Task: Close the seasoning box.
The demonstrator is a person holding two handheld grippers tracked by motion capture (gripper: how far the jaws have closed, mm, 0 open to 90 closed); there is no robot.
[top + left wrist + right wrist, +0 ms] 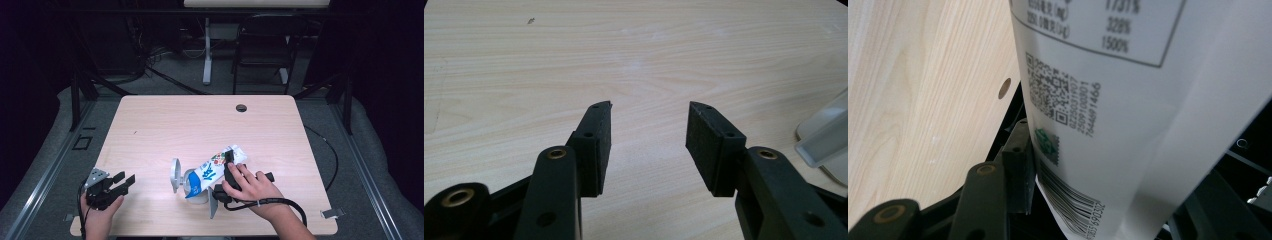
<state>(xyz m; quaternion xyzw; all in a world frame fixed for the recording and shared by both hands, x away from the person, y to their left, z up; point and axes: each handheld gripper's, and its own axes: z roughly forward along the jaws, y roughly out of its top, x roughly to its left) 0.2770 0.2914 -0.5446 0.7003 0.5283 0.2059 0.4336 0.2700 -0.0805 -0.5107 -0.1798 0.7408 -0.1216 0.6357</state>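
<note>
**Carton tipped over the cup**

Near the table's (150, 120) front edge, right of its middle, the right gripper (229, 165) grips a milk carton (212, 170) by its upper end. The carton lies tilted, its lower end down at a white cup (192, 187) that sits touching a small grey stand (175, 175) on the carton's left. From the right gripper view the carton (1128, 100) sits between the jaws, one black pad (1020, 170) pressed flat against the printed panel beside the barcode; the other pad is hidden behind the pack.

Judging by the look, this is thin coated board: light, smooth, a bit slippery, and soft enough to buckle if squeezed hard. How full it is I cannot tell, so the weight may shift as liquid runs toward the low end. Flat side panels, as gripped now, look like the best hold; edges and the folded top would crease or slide. A moderate squeeze seems right.

Well left of the carton, the left gripper (122, 180) rests at the table's front corner, jaws (649, 145) spread wide with bare wood between them.
</note>
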